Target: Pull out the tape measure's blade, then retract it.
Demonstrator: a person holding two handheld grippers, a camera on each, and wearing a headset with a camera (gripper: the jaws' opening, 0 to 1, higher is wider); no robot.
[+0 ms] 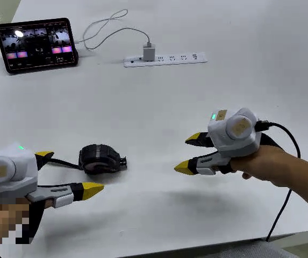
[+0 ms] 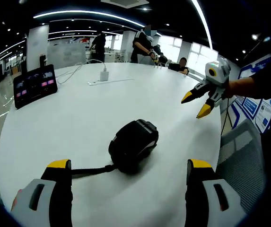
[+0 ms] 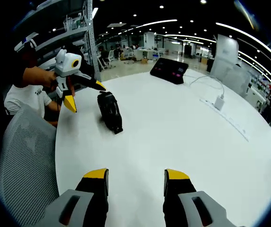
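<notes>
A black tape measure (image 1: 100,158) lies on the white table (image 1: 159,97), with a black strap trailing off to its left. It appears again as the tape measure (image 2: 133,143) and the tape measure (image 3: 109,110), blade not drawn out. My left gripper (image 1: 70,171) sits just left of it, jaws open and yellow-tipped, the case lying ahead between them. My left gripper (image 2: 129,170) holds nothing. My right gripper (image 1: 190,152) hovers open to the right of the case, a hand's width away. My right gripper (image 3: 136,176) is empty too.
A tablet (image 1: 37,44) stands at the back left of the table. A white power strip (image 1: 164,58) with a charger and cable lies at the back centre. A grey mesh chair (image 3: 24,161) is at the near table edge. People stand in the background.
</notes>
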